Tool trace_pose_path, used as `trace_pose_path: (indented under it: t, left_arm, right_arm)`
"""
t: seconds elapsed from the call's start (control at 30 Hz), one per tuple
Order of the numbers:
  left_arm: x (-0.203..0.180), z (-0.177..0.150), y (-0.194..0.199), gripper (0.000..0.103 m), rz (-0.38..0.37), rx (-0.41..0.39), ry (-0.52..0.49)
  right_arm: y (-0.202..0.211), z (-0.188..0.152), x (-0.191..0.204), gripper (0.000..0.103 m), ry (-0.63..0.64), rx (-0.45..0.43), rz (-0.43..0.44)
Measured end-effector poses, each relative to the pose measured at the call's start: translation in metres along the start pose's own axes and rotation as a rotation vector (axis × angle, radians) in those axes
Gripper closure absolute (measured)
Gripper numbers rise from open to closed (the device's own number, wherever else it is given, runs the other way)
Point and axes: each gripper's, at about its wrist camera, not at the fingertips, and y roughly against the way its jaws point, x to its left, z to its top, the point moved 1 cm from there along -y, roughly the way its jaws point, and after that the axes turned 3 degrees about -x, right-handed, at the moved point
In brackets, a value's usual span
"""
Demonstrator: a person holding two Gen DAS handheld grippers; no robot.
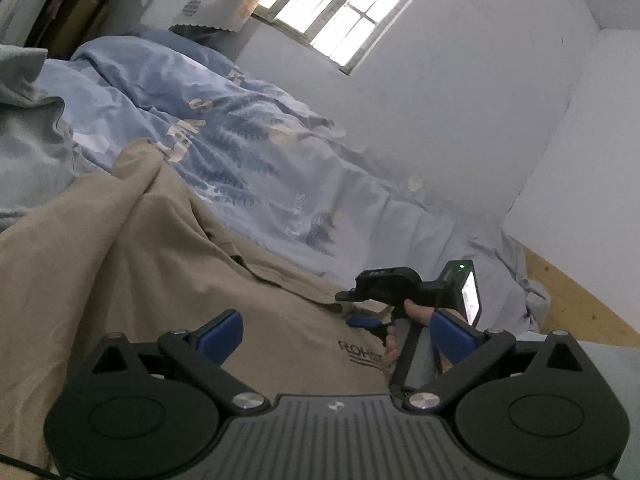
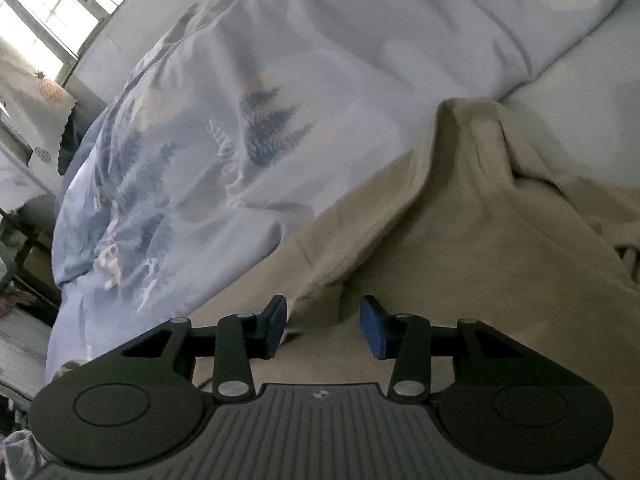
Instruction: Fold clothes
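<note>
Khaki shirt (image 1: 168, 264) lies rumpled on the quilt (image 1: 224, 120), a ridge of cloth between the right gripper's (image 2: 323, 326) parted blue pads (image 2: 374, 332); the left gripper (image 1: 336, 338) gapes wide above the chest print, holding nothing. Judging by this, pinch hem edges cleanly, through both layers, and lift evenly so the fold falls straight.

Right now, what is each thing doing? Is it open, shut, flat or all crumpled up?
Left gripper: open, fingers wide apart, holding nothing.
Right gripper: open, a fold of cloth between its fingers, not pinched.
Tan garment: spread on the bed, wrinkled, not folded yet.
Blue quilt: rumpled and bunched up.
Window: bright with daylight; cannot tell if it is open.
</note>
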Motion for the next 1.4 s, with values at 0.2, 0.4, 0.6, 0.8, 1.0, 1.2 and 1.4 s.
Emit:
trace_pose_path:
  t: [0.2, 0.4, 0.6, 0.8, 1.0, 1.2, 1.4]
  left_arm:
    - [0.011, -0.004, 0.006, 0.000, 0.022, 0.005, 0.043]
    - [0.024, 0.000, 0.011, 0.000, 0.020, 0.004, 0.097]
    - [0.024, 0.004, 0.014, 0.000, -0.011, -0.013, 0.098]
    - [0.023, 0.003, 0.011, 0.000, 0.003, -0.004, 0.085]
    - [0.021, 0.006, 0.012, 0.000, 0.002, -0.016, 0.087]
    - [0.023, 0.007, 0.013, 0.000, 0.002, -0.016, 0.094]
    - [0.028, 0.010, 0.014, 0.000, 0.006, -0.018, 0.120]
  right_arm:
    - [-0.006, 0.016, 0.030, 0.092, 0.069, -0.047, 0.017]
    - [-0.017, 0.066, 0.083, 0.090, 0.106, -0.135, 0.017]
    - [-0.036, 0.085, 0.108, 0.034, 0.073, -0.122, -0.022]
    - [-0.016, 0.050, 0.123, 0.025, 0.202, -0.023, 0.118]
    - [0.009, -0.051, 0.194, 0.048, 1.076, 0.058, 0.251]
    - [-0.010, -0.121, 0.214, 0.053, 1.584, 0.123, 0.156]
    - [-0.039, -0.122, 0.222, 0.090, 1.727, 0.132, 0.064]
